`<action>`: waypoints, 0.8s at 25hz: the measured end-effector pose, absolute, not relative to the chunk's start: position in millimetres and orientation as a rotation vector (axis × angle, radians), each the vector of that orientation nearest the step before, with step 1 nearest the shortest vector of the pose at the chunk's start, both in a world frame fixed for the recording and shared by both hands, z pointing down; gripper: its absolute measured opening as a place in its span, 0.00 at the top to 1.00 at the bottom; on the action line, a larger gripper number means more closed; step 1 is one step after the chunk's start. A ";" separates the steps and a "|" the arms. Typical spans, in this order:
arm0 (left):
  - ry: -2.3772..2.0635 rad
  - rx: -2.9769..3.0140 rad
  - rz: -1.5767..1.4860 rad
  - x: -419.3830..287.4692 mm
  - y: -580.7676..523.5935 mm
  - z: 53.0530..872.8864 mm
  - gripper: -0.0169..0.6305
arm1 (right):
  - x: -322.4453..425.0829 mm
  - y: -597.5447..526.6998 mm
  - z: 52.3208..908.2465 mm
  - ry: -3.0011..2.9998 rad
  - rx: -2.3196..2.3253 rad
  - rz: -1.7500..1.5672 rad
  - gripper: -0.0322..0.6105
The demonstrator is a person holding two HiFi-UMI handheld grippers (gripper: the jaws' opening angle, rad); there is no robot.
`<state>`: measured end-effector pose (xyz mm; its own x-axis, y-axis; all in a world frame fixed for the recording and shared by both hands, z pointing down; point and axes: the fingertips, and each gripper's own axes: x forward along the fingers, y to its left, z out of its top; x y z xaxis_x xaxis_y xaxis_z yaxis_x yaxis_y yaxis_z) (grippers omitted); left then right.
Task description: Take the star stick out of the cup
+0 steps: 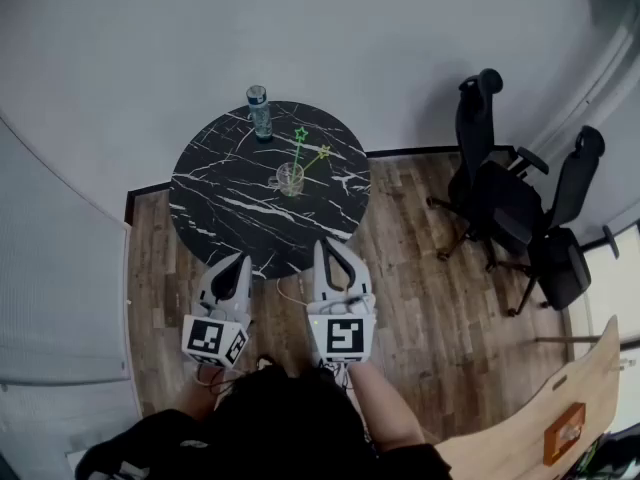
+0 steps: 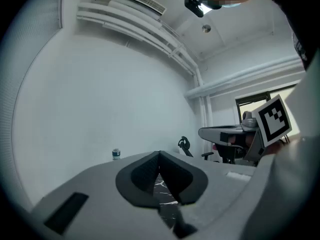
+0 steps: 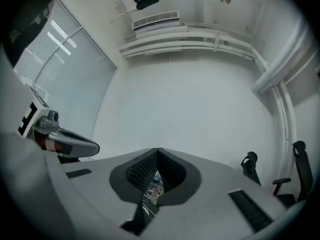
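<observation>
The person stands at the near rim of a round black marble worktop (image 1: 225, 193), with a gripper in each hand. Both grippers are short of the cup (image 1: 290, 179) and point toward it over the rim.

The left gripper (image 1: 241, 259) is to the near left of the cup. In the left gripper view its fingers (image 2: 144, 175) are pressed together at the tips with nothing between them; only a sliver of marble shows through the gap beneath.

The right gripper (image 1: 329, 244) is to the near right of the cup, just beside the left one. Its fingers (image 3: 141, 173) also meet at the tips and grip nothing. In the right gripper view the cup shows small through the opening below them, well ahead.

The clear cup stands upright near the middle of the worktop, well apart from both grippers. Two sticks stand in it, leaning away to the right. The green star stick (image 1: 300, 134) rises steeper, and the yellow star stick (image 1: 323, 152) tilts lower to its right.

Behind the cup and a little left, a water bottle (image 1: 259, 112) stands at the far rim. Well to the right of the cup, two black office chairs (image 1: 500, 193) stand on the wooden floor (image 1: 420, 298).
</observation>
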<state>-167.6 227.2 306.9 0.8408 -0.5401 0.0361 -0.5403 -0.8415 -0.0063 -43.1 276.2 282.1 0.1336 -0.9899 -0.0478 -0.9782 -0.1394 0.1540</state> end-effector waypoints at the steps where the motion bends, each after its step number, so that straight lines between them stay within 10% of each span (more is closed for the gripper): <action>1: -0.885 3.010 0.058 -165.8 227.6 306.8 0.98 | -41.5 276.3 282.0 -2.006 2.303 -0.206 0.96; 20: -0.925 2.980 0.128 -132.3 255.4 321.8 0.98 | -13.5 307.9 301.7 -2.109 2.221 -0.164 0.96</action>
